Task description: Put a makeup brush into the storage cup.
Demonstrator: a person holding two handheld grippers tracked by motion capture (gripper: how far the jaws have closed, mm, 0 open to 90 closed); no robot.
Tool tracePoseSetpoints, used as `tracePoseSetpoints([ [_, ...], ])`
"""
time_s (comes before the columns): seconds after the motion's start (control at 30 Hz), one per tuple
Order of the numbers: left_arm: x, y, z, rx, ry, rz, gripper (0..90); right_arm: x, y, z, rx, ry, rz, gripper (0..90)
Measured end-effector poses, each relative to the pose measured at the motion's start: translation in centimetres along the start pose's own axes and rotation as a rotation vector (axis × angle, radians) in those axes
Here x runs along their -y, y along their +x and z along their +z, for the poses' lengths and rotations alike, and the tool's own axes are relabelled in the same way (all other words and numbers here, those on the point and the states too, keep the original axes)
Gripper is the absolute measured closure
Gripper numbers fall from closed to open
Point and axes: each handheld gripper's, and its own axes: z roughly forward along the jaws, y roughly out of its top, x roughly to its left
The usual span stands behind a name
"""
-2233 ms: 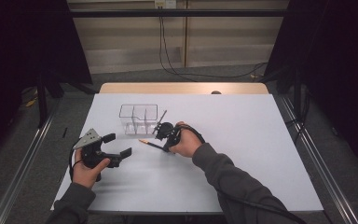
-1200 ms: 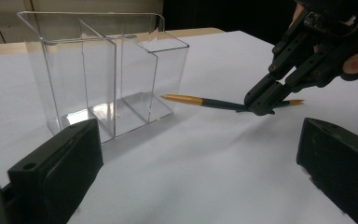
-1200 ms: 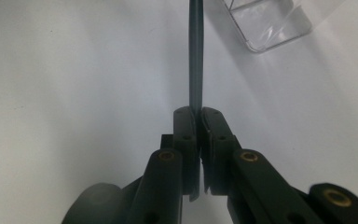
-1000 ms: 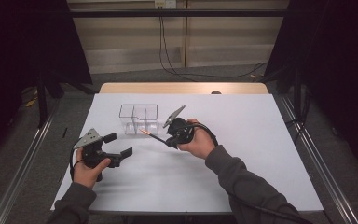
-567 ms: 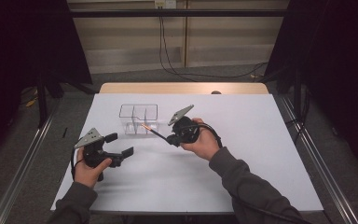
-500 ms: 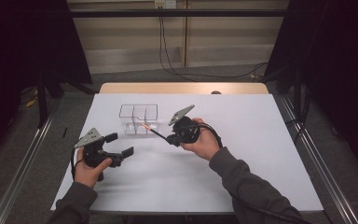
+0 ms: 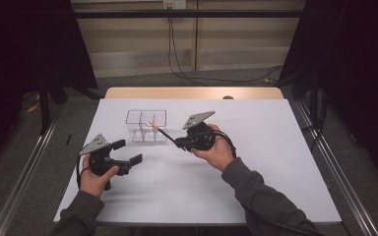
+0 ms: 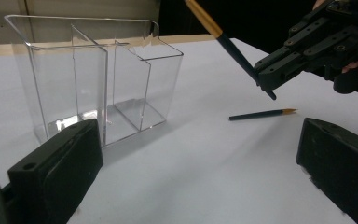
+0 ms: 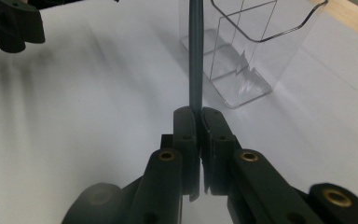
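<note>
Since the earlier frames, the right gripper [image 7: 179,143] has lifted the pencil [image 7: 163,132] off the table [image 7: 275,147] and carried it toward the clear organizer [image 7: 146,126]. Its jaws are clenched on the pencil's lower end. This pencil is slim and dark blue-green, with a gold band and a light tip, and it rises straight out from between the jaws. The left gripper [image 7: 128,152] rests with jaws released. Between them, farther off, a second pencil [image 8: 261,114] lies flat.
</note>
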Motion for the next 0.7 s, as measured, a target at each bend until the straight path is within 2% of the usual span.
tracePoseSetpoints([
  [0.03,0.0,0.0,0.0,-0.001,0.002,0.001,0.0,0.1,0.0,-0.1,0.005,-0.032,0.002,86.3],
  [0.1,0.0,0.0,0.0,0.001,0.002,0.002,0.0,0.2,0.1,-0.2,0.003,-0.045,0.006,86.3],
  [0.17,0.0,0.0,0.1,0.0,0.003,-0.003,0.0,0.3,0.1,-0.4,0.008,-0.087,0.018,86.3],
  [0.23,0.0,0.0,0.1,0.001,0.004,-0.002,0.0,0.4,0.1,-0.5,0.007,-0.099,0.021,86.3],
  [0.27,0.0,0.0,0.2,0.003,0.0,-0.003,0.0,0.5,0.0,-0.6,0.0,-0.124,0.03,86.3],
  [0.3,0.0,0.0,0.2,0.003,-0.003,-0.007,0.0,0.5,0.0,-0.6,0.0,-0.124,0.03,86.3],
  [0.33,0.0,-0.1,0.2,0.005,-0.008,-0.017,0.0,0.7,0.0,-0.7,-0.006,-0.151,0.04,86.3],
  [0.43,-0.1,-0.1,0.4,0.007,-0.02,-0.028,0.0,1.0,0.1,-0.8,-0.016,-0.183,0.049,86.3],
  [0.47,-0.1,0.0,0.4,0.028,-0.024,-0.038,0.0,1.1,0.1,-0.8,-0.015,-0.192,0.052,86.3],
  [0.53,-0.1,0.0,0.5,0.043,-0.025,-0.036,0.0,1.3,0.2,-0.8,-0.022,-0.206,0.062,86.3],
  [0.57,-0.2,-0.1,0.6,0.026,-0.028,-0.043,0.0,1.3,0.2,-0.8,-0.022,-0.206,0.062,86.3],
  [0.63,-0.3,-0.1,0.8,0.036,-0.034,-0.054,0.0,1.5,0.3,-0.8,-0.025,-0.212,0.06,86.3],
  [0.67,-0.3,-0.2,0.8,0.026,-0.039,-0.062,0.0,1.5,0.4,-0.8,-0.023,-0.216,0.058,86.3],
  [0.7,-0.4,-0.1,0.9,0.045,-0.043,-0.07,0.0,1.6,0.4,-0.8,-0.024,-0.216,0.058,86.3],
])
